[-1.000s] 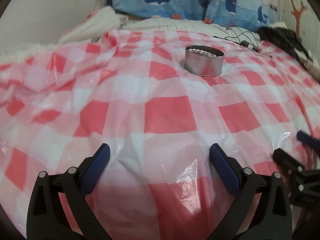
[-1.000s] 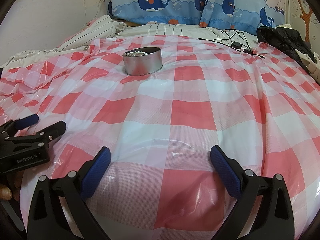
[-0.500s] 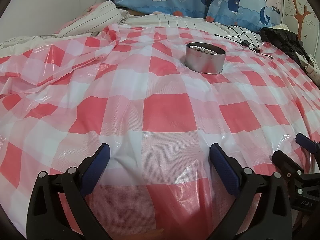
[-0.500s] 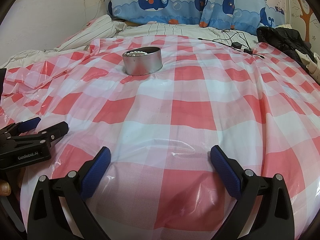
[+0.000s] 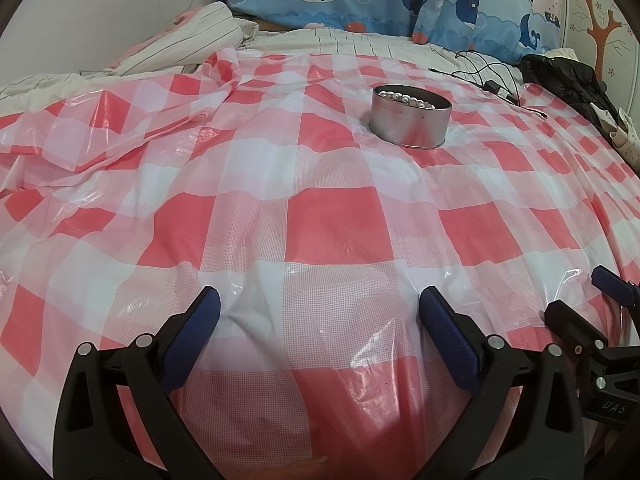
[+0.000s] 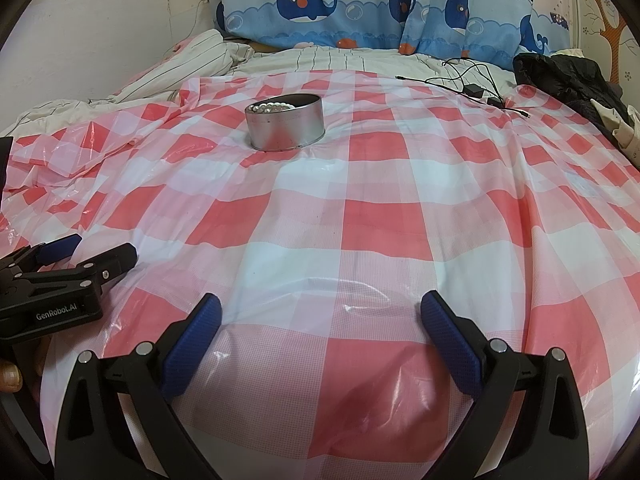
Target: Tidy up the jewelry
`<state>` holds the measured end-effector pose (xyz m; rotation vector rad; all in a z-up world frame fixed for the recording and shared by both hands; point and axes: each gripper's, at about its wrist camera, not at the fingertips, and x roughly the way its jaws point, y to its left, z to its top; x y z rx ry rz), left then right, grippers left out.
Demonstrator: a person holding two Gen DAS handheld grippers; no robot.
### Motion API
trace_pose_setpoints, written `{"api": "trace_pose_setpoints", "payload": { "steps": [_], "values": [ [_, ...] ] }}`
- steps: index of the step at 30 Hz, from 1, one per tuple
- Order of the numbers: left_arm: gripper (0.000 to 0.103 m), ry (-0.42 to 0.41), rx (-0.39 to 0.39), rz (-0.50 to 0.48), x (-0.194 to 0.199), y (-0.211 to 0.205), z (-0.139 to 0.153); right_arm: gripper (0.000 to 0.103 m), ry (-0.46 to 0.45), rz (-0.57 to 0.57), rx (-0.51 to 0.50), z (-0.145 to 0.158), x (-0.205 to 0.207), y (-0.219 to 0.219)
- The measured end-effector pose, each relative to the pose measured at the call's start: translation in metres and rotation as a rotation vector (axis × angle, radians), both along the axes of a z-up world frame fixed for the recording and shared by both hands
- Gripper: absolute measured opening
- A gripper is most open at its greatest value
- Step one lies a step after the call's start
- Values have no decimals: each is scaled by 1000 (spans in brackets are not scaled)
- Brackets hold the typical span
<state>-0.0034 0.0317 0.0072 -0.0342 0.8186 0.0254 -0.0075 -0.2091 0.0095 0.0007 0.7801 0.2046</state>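
Pearl beads [image 5: 406, 99] are kept in a round metal tin [image 6: 286, 128] on the bed, well ahead of both grippers; left gripper [image 5: 318, 312] and right gripper [image 6: 320, 314] are held wide apart, nothing grasped, presumably readied for reaching.

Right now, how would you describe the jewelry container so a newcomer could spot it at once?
Start at the red-and-white checked plastic sheet spread over the bed. Toward its far end, short of the whale-print pillows, stands a low round metal tin. It is the only shiny silver thing on the sheet, open-topped, with pearl-like beads showing at its rim.
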Motion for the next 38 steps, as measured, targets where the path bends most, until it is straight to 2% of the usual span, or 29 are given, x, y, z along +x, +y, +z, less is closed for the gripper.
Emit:
{"api": "trace_pose_setpoints", "payload": {
  "steps": [21,27,32,38],
  "values": [
    [96,-2,1,-5,-1,-1,0,96,0,0,0,0,0,0],
    [96,-36,63,8,-4,-9,6,96,0,0,0,0,0,0],
    [96,-6,-11,18,-1,0,3,96,0,0,-1,0,0,1],
    [96,-1,5,17,1,-6,1,96,0,0,-1,0,0,1]
  ]
}}
